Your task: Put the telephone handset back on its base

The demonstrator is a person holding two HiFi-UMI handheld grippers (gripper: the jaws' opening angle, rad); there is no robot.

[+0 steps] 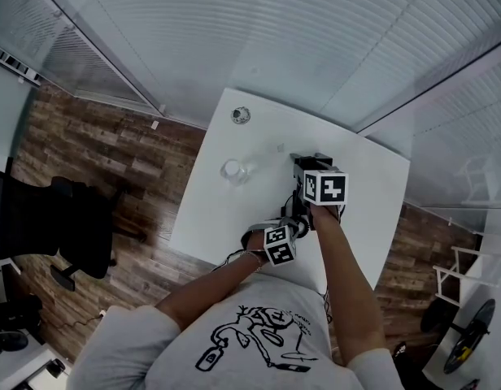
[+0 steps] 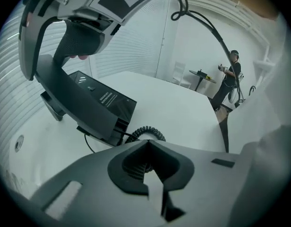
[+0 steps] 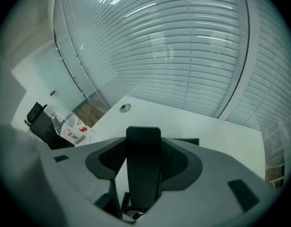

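The black telephone base (image 1: 306,162) sits on the white table (image 1: 234,218); in the left gripper view the base (image 2: 100,105) lies just ahead on the left. My right gripper (image 1: 314,173) hovers over it, shut on the black handset (image 3: 143,164), which stands upright between its jaws (image 3: 143,143). The left gripper (image 1: 291,227) is lower and nearer to me. Its jaws (image 2: 148,144) are shut, tips together. The coiled cord (image 2: 146,131) lies just beyond those tips; whether they touch it I cannot tell.
A clear water bottle (image 1: 237,171) lies left of the phone, and a round grommet (image 1: 241,114) is set in the table's far part. A black office chair (image 1: 47,226) stands on the wood floor at left. Glass walls with blinds run behind the table.
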